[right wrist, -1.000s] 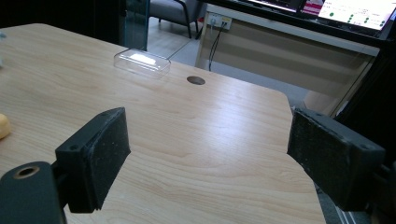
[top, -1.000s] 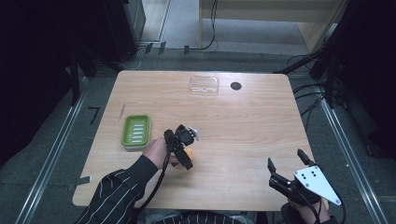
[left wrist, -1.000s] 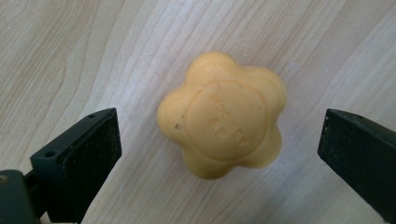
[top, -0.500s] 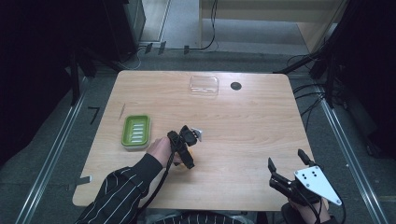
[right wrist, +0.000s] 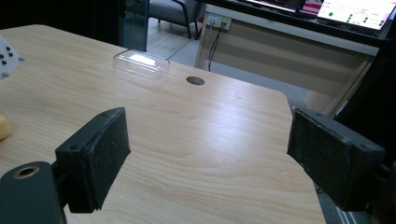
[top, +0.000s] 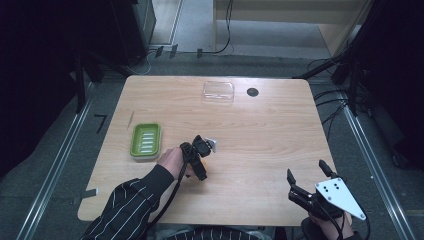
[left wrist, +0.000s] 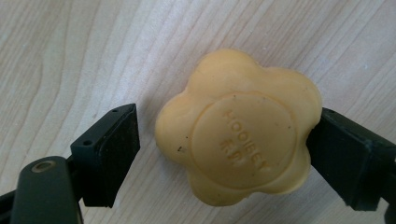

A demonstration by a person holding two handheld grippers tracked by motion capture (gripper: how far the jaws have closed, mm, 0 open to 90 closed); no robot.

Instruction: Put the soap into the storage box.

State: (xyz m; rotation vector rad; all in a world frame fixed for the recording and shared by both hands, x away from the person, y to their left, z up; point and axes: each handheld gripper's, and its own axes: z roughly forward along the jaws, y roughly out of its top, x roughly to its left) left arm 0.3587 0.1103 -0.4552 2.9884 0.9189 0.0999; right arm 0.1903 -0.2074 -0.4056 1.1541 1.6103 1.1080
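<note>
Light wooden counter seen from above, with a pale yellow flower-shaped bar of soap lying flat on it near the middle, slightly left of centre. The left hand-held gripper points down over the soap; in the left gripper view its jaws stand apart and bracket the bar, the right-hand pad touching or almost touching a lobe while the left-hand pad stands off by a narrow gap of bare wood. The soap is nearly round, so it has no marked long axis, and its embossed disc faces up. A green rectangular ridged soap dish sits just left of this hand-held gripper, and a clear plastic rectangular lid or box lies well apart at the far edge, beside a small dark round hole. The right hand-held gripper rests at the near right corner, jaws wide apart and empty, far from the soap. The left is therefore much nearer; closing squarely would probably secure the bar.
</note>
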